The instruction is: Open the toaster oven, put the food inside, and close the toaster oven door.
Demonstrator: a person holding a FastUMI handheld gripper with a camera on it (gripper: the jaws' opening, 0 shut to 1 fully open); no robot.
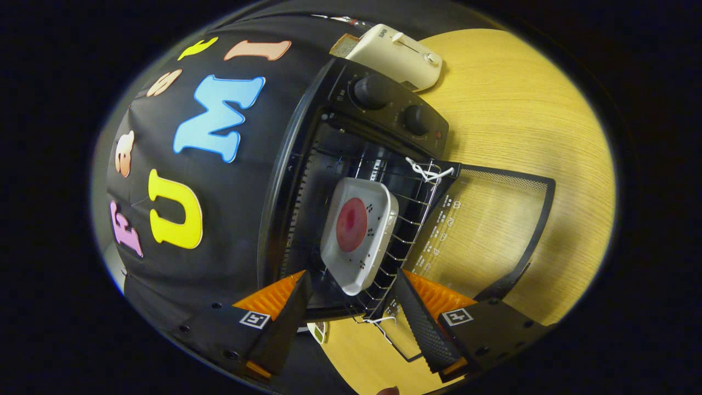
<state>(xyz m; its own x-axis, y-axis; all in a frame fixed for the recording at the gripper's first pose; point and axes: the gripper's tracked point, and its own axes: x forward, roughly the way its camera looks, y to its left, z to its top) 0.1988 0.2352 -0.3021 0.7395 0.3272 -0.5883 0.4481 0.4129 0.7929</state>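
Toaster oven: one black toaster oven [351, 164] is standing on the wooden table [510, 109], its cavity lying open just ahead of the fingers.
Door: one glass door [482, 230] is hanging fully open from the oven's mouth and lying flat over the table; white string [428, 173] is tied at its hinge corner nearest the knobs, and another piece is showing at the opposite corner.
Knobs: two round knobs [373, 90] are sitting on the oven's control panel.
Rack: one wire rack [403, 230] is sitting inside the oven, reaching its mouth.
Plate: one white square plate [378, 211] is resting on the rack inside the oven.
Food: one round red slice [351, 224] is lying on the plate, well inside the oven.
Gripper: one gripper [351, 307] is holding its two fingers wide apart, gripping nothing, at the oven's mouth with the plate's near edge just ahead of them.
Toaster: one cream toaster [397, 55] is standing just beyond the oven's control panel, a slice of bread [344, 45] poking out of it.
Hard to make out: the printed marks on the door glass are too small to tell; a small object [318, 331] below the oven, between the fingers, is partly covered; the oven's deep interior is dark.
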